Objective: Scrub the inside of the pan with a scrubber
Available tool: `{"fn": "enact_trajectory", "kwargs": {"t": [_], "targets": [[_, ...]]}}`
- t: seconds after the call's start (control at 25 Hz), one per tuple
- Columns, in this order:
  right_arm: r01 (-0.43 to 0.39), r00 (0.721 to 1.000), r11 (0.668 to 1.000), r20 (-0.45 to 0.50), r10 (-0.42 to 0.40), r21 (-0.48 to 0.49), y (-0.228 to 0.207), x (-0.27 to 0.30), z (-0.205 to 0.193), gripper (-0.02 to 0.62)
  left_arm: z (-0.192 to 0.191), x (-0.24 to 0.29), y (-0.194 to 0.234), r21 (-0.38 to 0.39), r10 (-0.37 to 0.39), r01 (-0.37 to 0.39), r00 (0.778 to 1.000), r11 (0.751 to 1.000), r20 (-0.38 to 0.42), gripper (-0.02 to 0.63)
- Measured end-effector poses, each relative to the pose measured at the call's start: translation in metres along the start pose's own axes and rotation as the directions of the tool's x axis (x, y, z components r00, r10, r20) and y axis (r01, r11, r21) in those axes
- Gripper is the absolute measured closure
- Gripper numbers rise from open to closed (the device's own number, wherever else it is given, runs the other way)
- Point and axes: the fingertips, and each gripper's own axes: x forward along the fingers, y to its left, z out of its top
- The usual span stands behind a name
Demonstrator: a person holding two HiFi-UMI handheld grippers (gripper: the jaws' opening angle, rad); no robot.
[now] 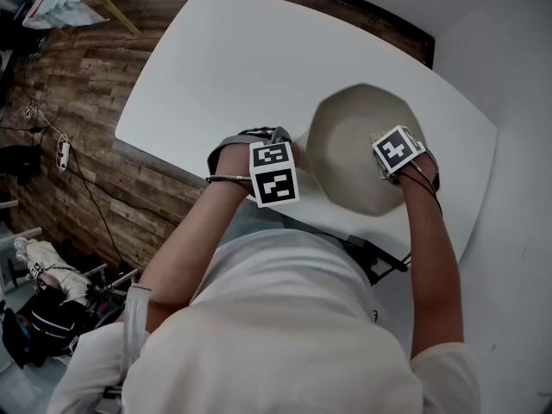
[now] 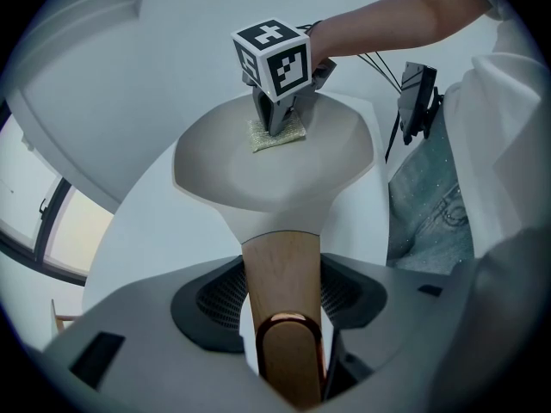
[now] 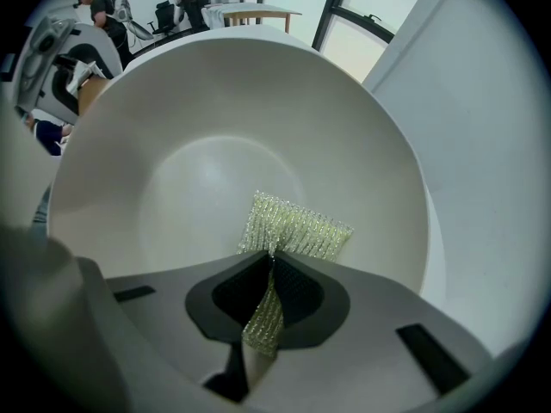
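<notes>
The left tongs [image 2: 288, 317] are clamped on the pan's wooden handle [image 2: 284, 269], with a dark pad pressing on each side of it. The handle runs toward 12 o'clock into the cream-white pan [image 2: 215, 175]. The right tongs [image 3: 269, 292] are closed tight on a yellow-green mesh scrubber [image 3: 297, 228]. They pinch its near end into a fold, and the rest fans out flat against the inside of the pan, at about 5 o'clock on the bowl's floor in the right gripper view. These tongs point down into the pan. In the left gripper view the scrubber lies toward 12 o'clock in the bowl, on the side far from the handle. The pan is over a white worktop [image 1: 241, 59], near its 4 o'clock edge in the head view; whether its base rests there cannot be told. The person's white shirt [image 1: 276, 317] is at 6 o'clock and a wood-plank floor [image 1: 78, 102] at 9 o'clock
</notes>
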Motion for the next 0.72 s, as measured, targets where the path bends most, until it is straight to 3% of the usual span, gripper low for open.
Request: {"fn": "enact_trajectory", "kwargs": {"t": [0.44, 0.72], "targets": [[-0.050, 0.997, 0.997, -0.065, 0.047, -0.052, 0.020, -0.002, -0.016, 0.558, -0.002, 0.001, 0.000, -0.025, -0.002, 0.002, 1.000, 1.000, -0.008, 0.364], [-0.179, 0.979, 0.982, -0.111, 0.171, -0.057, 0.046, -0.004, -0.024, 0.558, -0.003, 0.000, 0.004, -0.030, -0.002, 0.001, 1.000, 1.000, -0.022, 0.364]]}}
